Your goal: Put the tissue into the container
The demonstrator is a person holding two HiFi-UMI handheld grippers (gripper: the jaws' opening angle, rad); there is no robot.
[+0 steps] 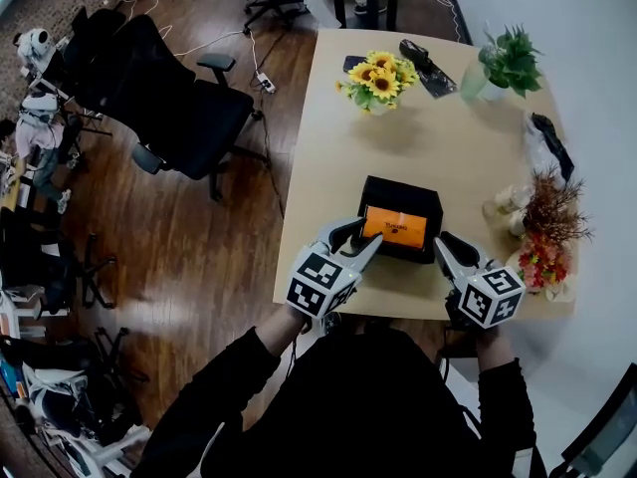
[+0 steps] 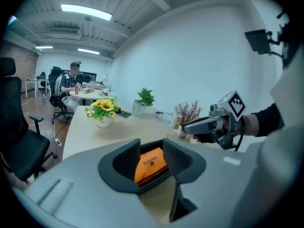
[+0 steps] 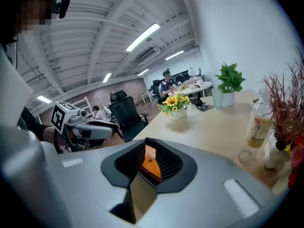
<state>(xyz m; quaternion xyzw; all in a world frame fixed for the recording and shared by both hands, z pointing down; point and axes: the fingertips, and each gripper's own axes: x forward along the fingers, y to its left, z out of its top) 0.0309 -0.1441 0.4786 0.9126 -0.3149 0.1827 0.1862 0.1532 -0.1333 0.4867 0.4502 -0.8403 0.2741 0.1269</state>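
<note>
Whole only in head view: tissue pack (image 1: 395, 229) inside container (image 1: 400, 188). Flanking, tilted down: left gripper (image 1: 366, 239), right gripper (image 1: 444, 241), jaws parted, empty.

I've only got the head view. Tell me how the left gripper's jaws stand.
Observer: Apart, per the left gripper view. The left gripper clamps nothing; the orange tissue pack shows through the gap, lying in the black container.
Operator: Now the right one.
Observer: The right gripper has its jaws only narrowly apart, with nothing pinched. A sliver of the orange tissue pack shows beyond them.
Operator: Report anyone past the sunflowers.
Observer: A seated person shows far beyond the sunflowers.
</note>
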